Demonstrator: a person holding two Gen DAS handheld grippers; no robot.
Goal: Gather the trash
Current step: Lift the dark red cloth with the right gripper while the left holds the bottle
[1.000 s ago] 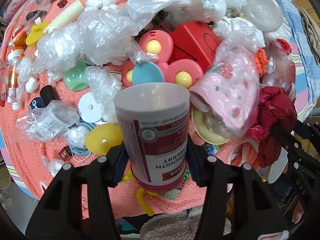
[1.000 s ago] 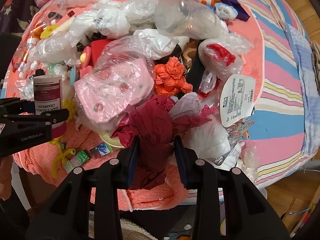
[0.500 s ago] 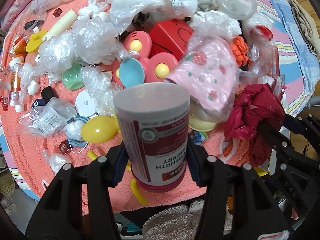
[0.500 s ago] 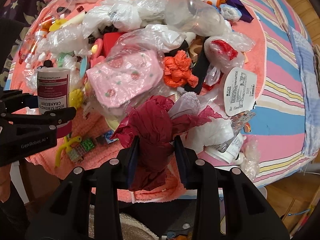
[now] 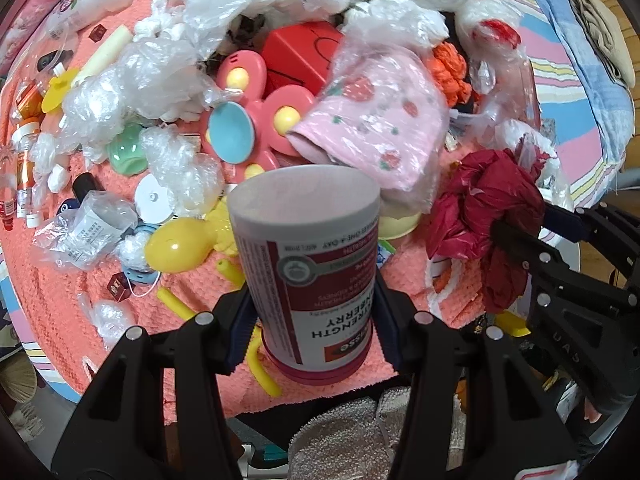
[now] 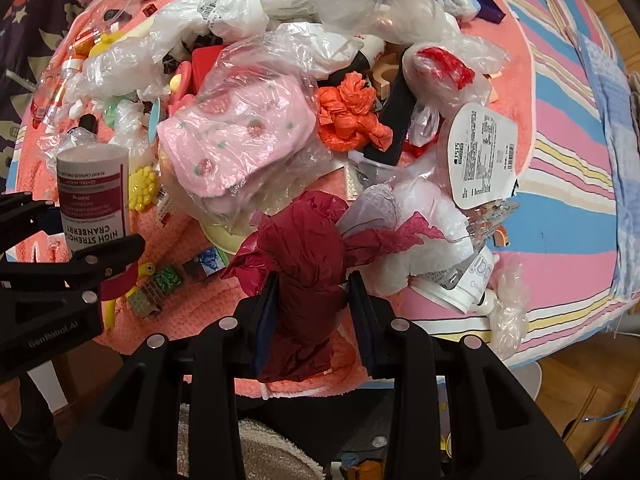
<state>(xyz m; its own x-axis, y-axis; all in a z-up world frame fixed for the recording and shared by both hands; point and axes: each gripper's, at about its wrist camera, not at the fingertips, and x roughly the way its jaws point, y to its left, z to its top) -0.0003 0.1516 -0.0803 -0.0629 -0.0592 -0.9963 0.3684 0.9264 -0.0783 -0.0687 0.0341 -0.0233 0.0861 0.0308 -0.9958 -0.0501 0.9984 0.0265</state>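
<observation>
My left gripper (image 5: 310, 326) is shut on a white-and-maroon cranberry supplement bottle (image 5: 308, 264), held upside down above the near edge of the orange blanket. The same bottle (image 6: 93, 196) shows at the left in the right wrist view. My right gripper (image 6: 314, 304) is shut on a crumpled dark red bag (image 6: 308, 276), lifted over the blanket's front edge; it also appears as a dark red bag (image 5: 484, 208) at the right in the left wrist view, pinched by the black right gripper (image 5: 520, 240).
A heap covers the orange blanket (image 5: 60, 296): clear plastic bags (image 5: 160, 76), a pink strawberry-print bag (image 6: 236, 136), pink toy (image 5: 256, 120), red box (image 5: 300, 52), orange crumpled paper (image 6: 348, 112), white labelled lid (image 6: 480, 152), yellow egg (image 5: 176, 248). Striped bedding (image 6: 568, 168) lies right, wooden floor (image 6: 568, 384) below.
Both grippers have pulled back and up from the pile with their loads; the blanket's near edge and the floor now show more. The grips on bottle and red bag are unchanged.
</observation>
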